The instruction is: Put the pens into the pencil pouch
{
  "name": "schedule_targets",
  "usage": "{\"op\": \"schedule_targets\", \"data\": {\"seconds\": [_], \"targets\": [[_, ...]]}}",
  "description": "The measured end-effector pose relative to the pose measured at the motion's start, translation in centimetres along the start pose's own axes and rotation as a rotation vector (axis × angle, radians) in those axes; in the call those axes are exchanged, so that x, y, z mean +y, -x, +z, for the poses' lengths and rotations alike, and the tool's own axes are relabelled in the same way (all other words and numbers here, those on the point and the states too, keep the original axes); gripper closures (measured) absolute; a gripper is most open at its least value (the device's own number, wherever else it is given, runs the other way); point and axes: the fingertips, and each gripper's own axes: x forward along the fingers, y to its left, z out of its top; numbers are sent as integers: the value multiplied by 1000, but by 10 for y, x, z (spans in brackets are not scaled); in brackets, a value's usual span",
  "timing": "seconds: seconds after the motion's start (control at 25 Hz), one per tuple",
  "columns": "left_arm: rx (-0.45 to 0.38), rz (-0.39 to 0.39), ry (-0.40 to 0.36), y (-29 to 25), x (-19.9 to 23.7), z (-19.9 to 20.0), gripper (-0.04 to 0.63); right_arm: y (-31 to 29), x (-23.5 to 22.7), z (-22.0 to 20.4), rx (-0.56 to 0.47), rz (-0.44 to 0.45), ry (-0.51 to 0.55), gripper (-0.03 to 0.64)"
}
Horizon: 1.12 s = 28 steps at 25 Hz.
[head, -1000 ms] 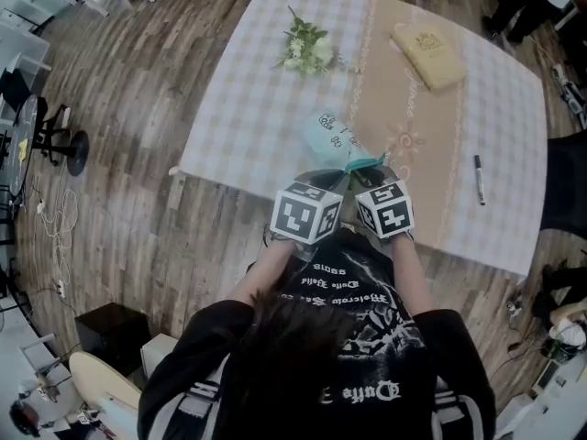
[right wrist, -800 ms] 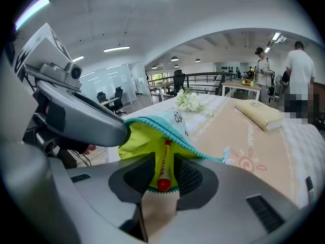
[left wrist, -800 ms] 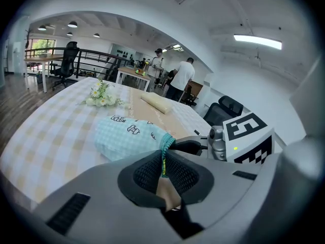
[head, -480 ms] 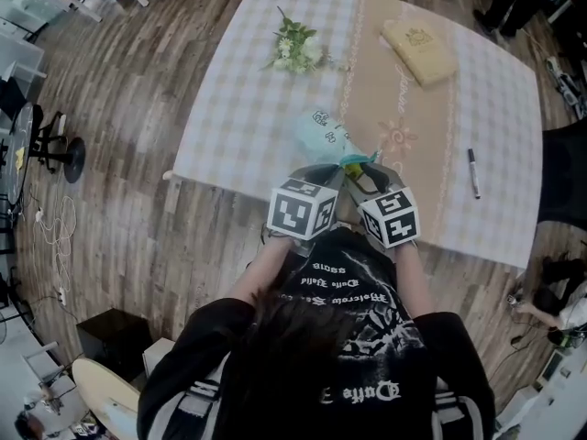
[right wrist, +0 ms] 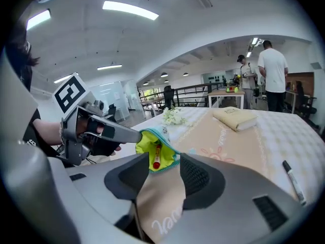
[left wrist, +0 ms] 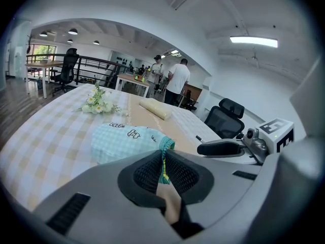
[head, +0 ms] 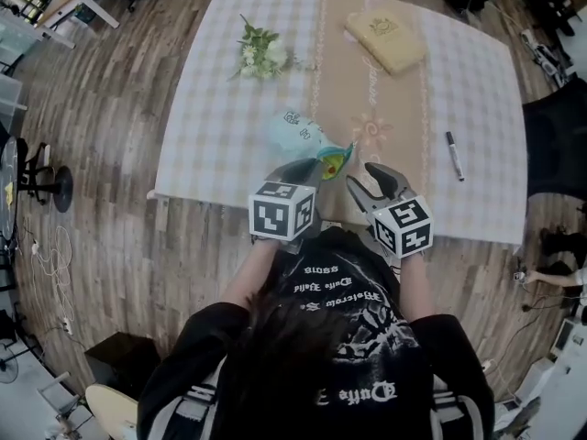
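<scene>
Room: open office with a plank floor and people standing at a far desk. I am working at a table point(head: 206, 126) under a checked cloth with a beige runner.
Left gripper point(left wrist: 162, 161): jaws pressed together on the teal rim of the pencil pouch point(head: 298, 136), right at its mouth.
Why that pinch: my reading is that it lifts the rim so the mouth gapes toward the other gripper and the pouch cannot slide.
Pencil pouch: lies on the cloth straight ahead of the left gripper's tips. Its body stretches away from them, and the yellow lining faces the right gripper.
Red pen point(right wrist: 156, 156): inside the mouth against the lining, just ahead of the right gripper's tips and touching neither jaw. I count this one as delivered.
Right gripper point(right wrist: 163, 179): jaws spread wide and have just been opening. Nothing is pinched; the pouch mouth sits just beyond the gap.
Black marker point(head: 454, 156): flat on the cloth, well off the right gripper's outer side and apart from both grippers. I judge it is the next one to fetch.
Flowers point(head: 261, 53), tan book point(head: 385, 39): far beyond the pouch, and I see no role for them.
Risk: if the left pinch slackens, the mouth will probably fold shut before the marker arrives.
</scene>
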Motion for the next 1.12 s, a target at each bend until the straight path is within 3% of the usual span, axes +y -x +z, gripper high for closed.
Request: {"op": "schedule_targets", "data": {"seconds": [0.44,1.0,1.12], "targets": [[-53,23,13,-9,3,15,557,77,-132,-38,-27,-319,-150,429],[-76,135,23,-20,11,24,557,139,-276,-95,30,-558,-265,455],[-70,146,25,-24,11,23,558,141,-298,-110,48,-572,-308,456]]}}
